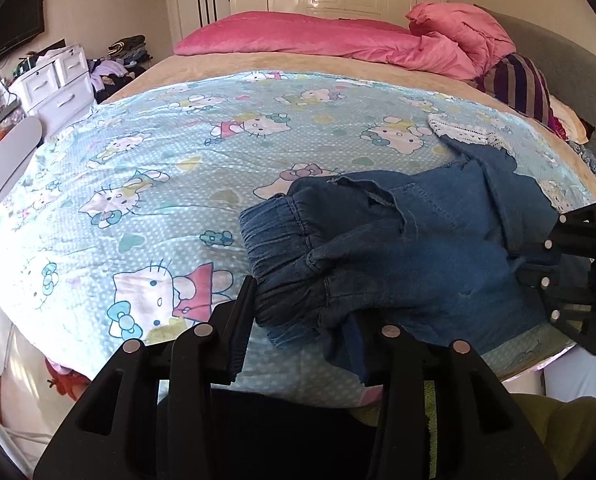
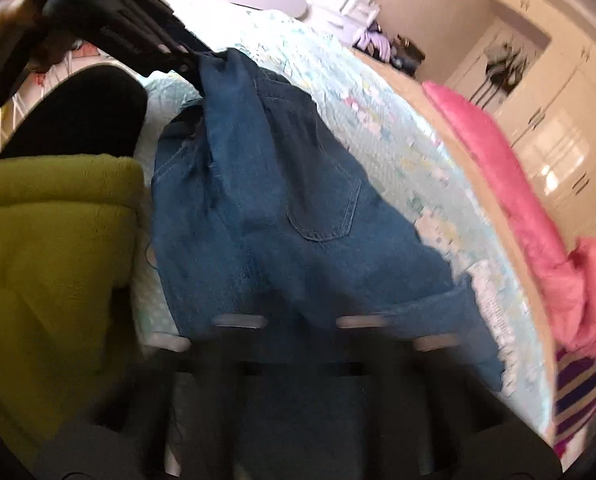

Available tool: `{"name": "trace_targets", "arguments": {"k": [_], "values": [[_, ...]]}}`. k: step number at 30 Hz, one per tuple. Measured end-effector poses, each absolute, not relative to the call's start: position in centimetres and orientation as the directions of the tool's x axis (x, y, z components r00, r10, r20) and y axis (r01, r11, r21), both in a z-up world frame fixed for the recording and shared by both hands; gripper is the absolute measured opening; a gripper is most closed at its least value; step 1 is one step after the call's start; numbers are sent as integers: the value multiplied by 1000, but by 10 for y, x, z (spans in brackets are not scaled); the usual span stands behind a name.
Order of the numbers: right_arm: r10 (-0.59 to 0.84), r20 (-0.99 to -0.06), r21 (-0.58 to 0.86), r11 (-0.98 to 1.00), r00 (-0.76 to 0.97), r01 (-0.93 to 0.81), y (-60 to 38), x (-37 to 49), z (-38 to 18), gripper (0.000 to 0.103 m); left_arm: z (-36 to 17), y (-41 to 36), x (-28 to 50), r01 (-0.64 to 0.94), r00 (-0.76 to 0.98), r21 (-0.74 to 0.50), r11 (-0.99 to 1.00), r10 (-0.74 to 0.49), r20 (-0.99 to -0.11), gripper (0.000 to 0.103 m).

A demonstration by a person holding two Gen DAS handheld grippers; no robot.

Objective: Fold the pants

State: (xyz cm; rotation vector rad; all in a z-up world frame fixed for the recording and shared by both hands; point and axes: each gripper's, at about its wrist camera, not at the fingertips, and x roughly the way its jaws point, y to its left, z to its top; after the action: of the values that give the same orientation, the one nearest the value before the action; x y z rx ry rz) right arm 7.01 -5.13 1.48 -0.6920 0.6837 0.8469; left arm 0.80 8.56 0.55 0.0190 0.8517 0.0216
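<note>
Blue denim pants (image 1: 397, 248) lie bunched on the near right part of the bed, with the elastic waistband (image 1: 270, 240) turned to the left. My left gripper (image 1: 301, 308) straddles the waistband's near corner, one finger (image 1: 242, 320) beside it and the other hidden under the cloth. In the right wrist view the left gripper (image 2: 186, 60) is closed on an edge of the pants (image 2: 298, 200), whose back pocket (image 2: 325, 208) faces up. My right gripper (image 1: 537, 258) is shut on a fold at the right side. From its own blurred view, the right gripper (image 2: 298, 320) is half covered by denim.
The bed carries a light blue cartoon-cat sheet (image 1: 138, 160), a pink quilt (image 1: 337, 36) at the far end and a striped pillow (image 1: 521, 84) at the right. A white lace cloth (image 1: 469, 132) lies beyond the pants. White drawers (image 1: 54, 84) stand left. A person's green garment (image 2: 50, 240) is close by.
</note>
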Motion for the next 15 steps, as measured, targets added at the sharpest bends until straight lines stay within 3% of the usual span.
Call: {"name": "trace_targets", "arguments": {"k": [5,9,15], "values": [[519,-761,-149,443,388,-884,-60,53,26,1,10,89,6,-28,683,48,998,54,-729,41],[464,-812,-141,435,356,-889,-44,52,-4,1,-2,92,10,-17,643,52,998,51,-764,42],[510,-815,-20,449,275,-893,-53,57,-6,10,-12,108,3,-27,605,10,1000,25,-796,60]]}}
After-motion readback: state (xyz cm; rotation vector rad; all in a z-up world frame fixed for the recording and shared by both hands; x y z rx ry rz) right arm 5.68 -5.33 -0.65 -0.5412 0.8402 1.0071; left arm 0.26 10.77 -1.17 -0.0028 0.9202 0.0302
